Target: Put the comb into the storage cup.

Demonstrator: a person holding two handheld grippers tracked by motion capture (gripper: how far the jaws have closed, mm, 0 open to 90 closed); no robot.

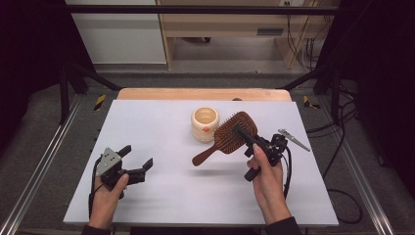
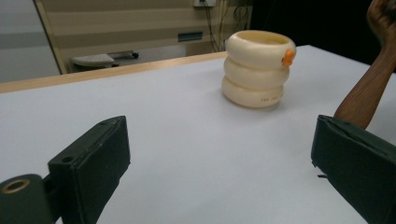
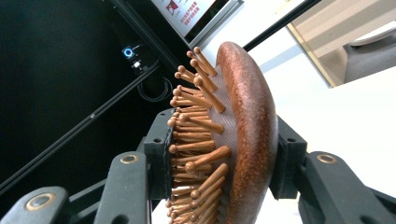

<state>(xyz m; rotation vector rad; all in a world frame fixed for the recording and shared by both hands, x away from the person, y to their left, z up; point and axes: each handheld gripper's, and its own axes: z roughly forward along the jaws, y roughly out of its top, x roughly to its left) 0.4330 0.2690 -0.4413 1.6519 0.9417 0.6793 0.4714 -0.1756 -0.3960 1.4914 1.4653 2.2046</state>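
Hairbrush sits clamped in right tongs; left tongs gape wide, well apart.

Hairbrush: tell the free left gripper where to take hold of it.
Grip the hairbrush by its bare handle, coming from the left. The right gripper clamps the head, bristles to back, so the handle juts free above the table toward the open left gripper.

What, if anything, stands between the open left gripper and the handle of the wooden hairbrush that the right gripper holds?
Nothing visible does. The left gripper is open above bare white table, and the hairbrush handle points toward it. The cream ringed cup stands farther back, off that line. The right gripper clamps the brush head.
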